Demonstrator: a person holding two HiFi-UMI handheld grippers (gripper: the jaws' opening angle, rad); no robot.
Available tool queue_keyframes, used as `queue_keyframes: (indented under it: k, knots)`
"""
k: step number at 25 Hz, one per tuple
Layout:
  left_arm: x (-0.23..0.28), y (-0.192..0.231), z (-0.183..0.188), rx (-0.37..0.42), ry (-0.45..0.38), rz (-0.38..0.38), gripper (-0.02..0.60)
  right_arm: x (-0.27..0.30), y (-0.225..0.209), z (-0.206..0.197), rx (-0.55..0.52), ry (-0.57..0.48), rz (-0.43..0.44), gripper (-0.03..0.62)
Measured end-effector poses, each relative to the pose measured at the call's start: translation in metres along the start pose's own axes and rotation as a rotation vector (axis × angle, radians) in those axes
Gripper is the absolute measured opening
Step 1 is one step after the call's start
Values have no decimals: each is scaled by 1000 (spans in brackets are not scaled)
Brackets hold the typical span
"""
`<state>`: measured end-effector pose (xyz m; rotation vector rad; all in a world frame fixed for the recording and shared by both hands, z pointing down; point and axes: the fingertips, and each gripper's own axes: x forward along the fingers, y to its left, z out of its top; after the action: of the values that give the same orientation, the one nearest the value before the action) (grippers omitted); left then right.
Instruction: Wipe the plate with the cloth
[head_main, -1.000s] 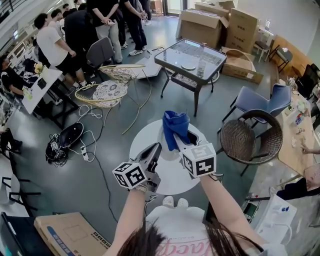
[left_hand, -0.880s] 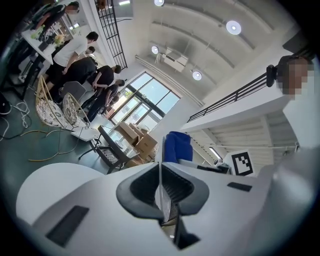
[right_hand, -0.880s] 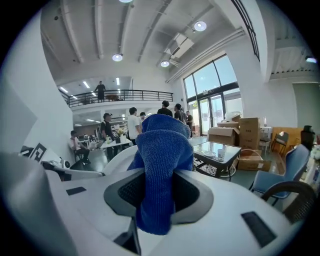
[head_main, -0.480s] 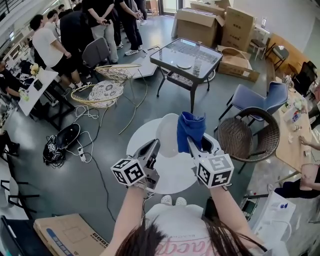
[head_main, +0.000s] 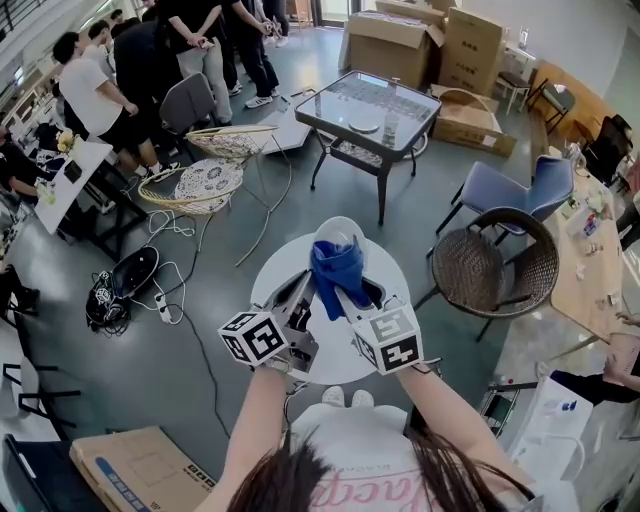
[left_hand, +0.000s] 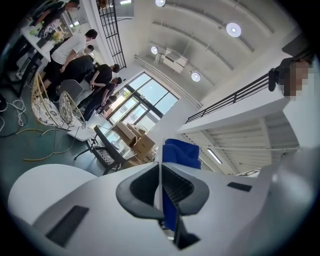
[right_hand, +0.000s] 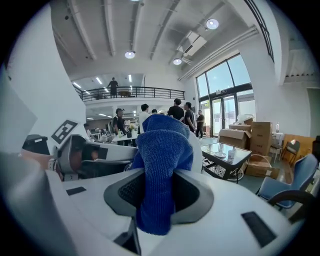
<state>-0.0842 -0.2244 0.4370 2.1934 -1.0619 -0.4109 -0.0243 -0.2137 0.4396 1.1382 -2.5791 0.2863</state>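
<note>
My left gripper (head_main: 305, 288) is nearly closed, pinching the rim of the white plate (head_main: 340, 232), which stands on edge with the round desk (head_main: 272, 280) below it. My right gripper (head_main: 349, 296) clamps the blue cloth (head_main: 338, 268) against the plate.

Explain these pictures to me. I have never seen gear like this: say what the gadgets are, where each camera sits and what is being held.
There is no machine here. A person holds a hand-worked clamp, called a gripper, in each hand. One picture comes from a camera on the person's head, looking down. The other two come from cameras riding on each gripper, looking along its jaws. The left gripper is shut on the rim of a white plate, held on edge over a round white table. The right gripper is shut on a blue cloth, which sits right at the plate's face.
</note>
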Motion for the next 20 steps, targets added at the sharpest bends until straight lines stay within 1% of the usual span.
queue_keyframes:
  k: [3, 7, 9, 12, 13, 14, 15, 18, 20]
  knots:
    - [-3, 1, 3, -15, -19, 0, 21, -6, -20, -9, 12, 17, -44, 133]
    - [-6, 4, 7, -2, -21, 11, 20, -24, -60, -24, 76, 44, -138, 133]
    - [-7, 5, 8, 20, -13, 15, 20, -32, -75, -29, 117, 47, -171, 133]
    - [-7, 4, 11, 80, -20, 15, 20, -44, -82, -23, 163, 5, -188, 133]
    - [-7, 2, 13, 123, -29, 17, 20, -50, -84, -19, 179, -16, -193, 133]
    - [-7, -1, 16, 186, -38, 23, 20, -56, -86, -15, 193, -37, -197, 133]
    - [-6, -5, 19, 268, -46, 30, 20, -62, -88, -11, 202, -56, -201, 133]
    - [-6, -25, 31, 571, -62, 56, 20, -76, -93, 2, 199, -95, -206, 133]
    - [-6, -37, 38, 758, -75, 82, 20, -83, -95, 11, 198, -120, -208, 133]
